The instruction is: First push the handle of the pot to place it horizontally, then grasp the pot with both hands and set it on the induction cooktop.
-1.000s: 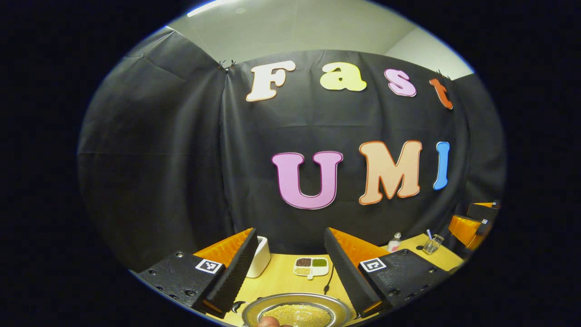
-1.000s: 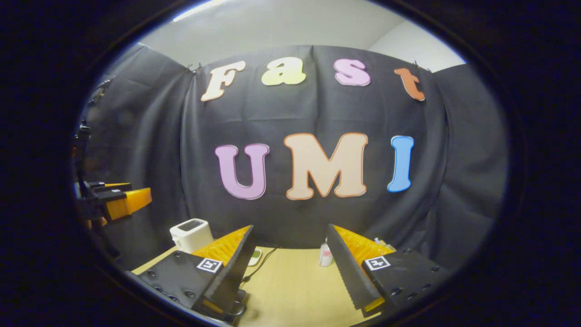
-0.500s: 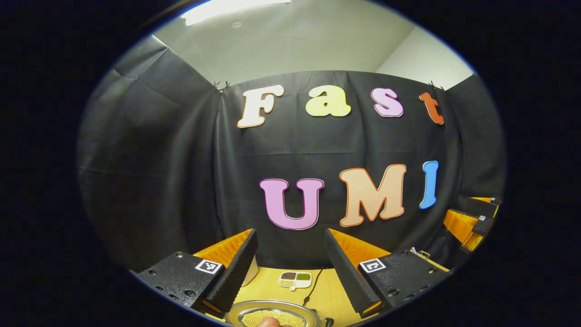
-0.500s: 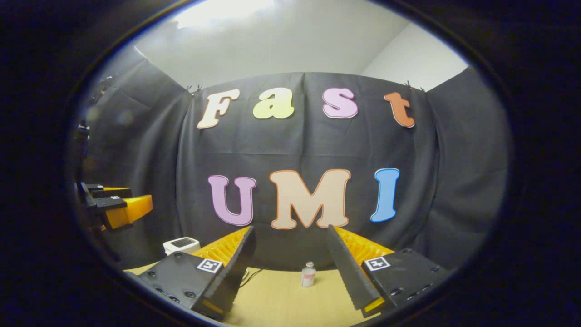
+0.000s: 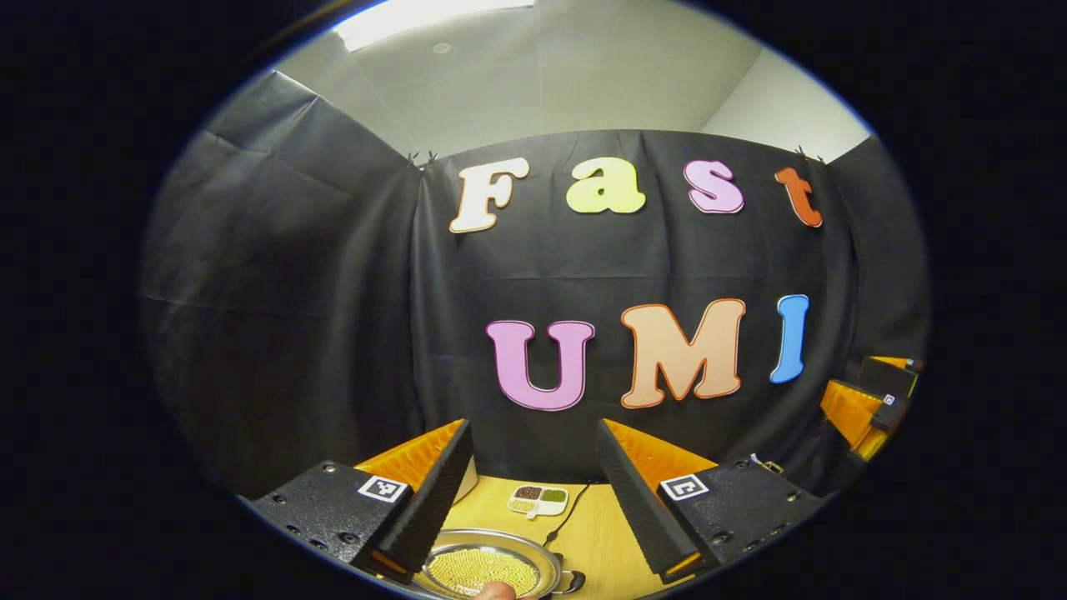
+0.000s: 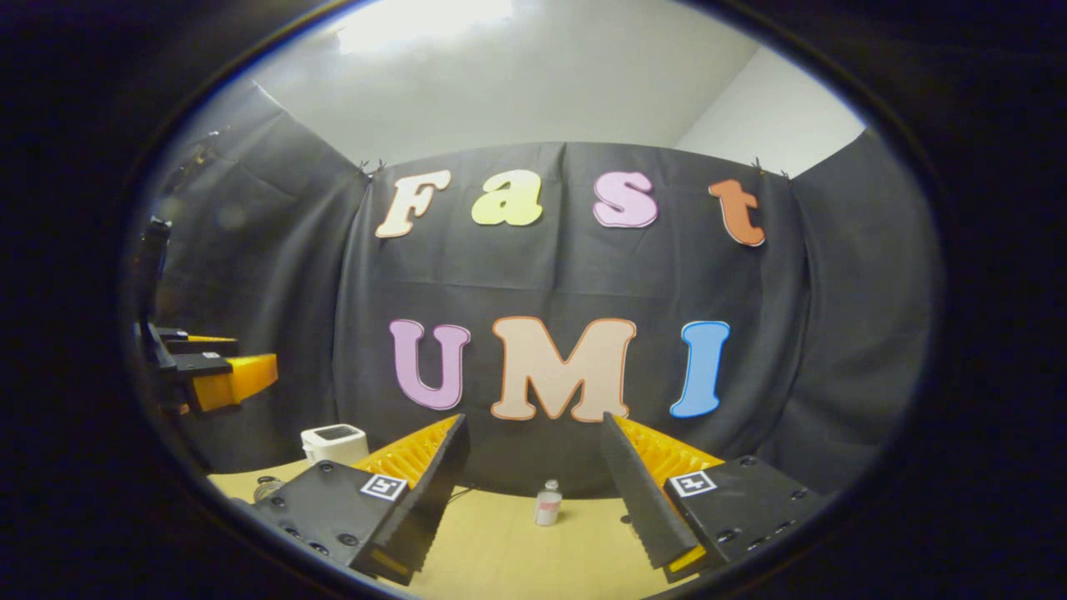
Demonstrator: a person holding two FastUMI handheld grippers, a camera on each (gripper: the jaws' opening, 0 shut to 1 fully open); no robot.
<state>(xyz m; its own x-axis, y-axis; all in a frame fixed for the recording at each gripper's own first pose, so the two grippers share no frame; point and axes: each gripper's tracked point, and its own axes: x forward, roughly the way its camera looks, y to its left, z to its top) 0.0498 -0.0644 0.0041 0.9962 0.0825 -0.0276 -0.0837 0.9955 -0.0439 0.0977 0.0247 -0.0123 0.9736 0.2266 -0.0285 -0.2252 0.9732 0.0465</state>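
Left gripper view: the left gripper (image 5: 533,500) sits low in the view, jaws spread wide with nothing between them, held above the counter (image 5: 604,542).
Pot: the pot (image 5: 490,568) sits on the counter just below and between the jaws, close to the left finger, a shallow metal vessel filled with small yellow grains; a small loop handle (image 5: 571,581) sticks out on its right side.
Fingertip: a person's fingertip (image 5: 498,591) shows at the bottom edge, in front of the pot's near rim.
Divided dish: a white divided dish (image 5: 538,499) with dark, green and pale contents lies farther back on the counter, a thin black cable (image 5: 575,510) running beside it.
Other gripper: the right gripper (image 5: 867,404) shows at the far right edge, raised above the counter.
Right gripper view: the right gripper (image 6: 535,500) has its jaws released and wide apart, holding nothing, above bare counter (image 6: 517,558).
Bottle: a small clear bottle (image 6: 548,504) stands upright near the back wall, seen between the jaws.
White appliance: a white boxy appliance (image 6: 333,442) stands at the back left of the counter.
Left gripper from here: it (image 6: 208,375) hangs at the far left, well apart from the right one.
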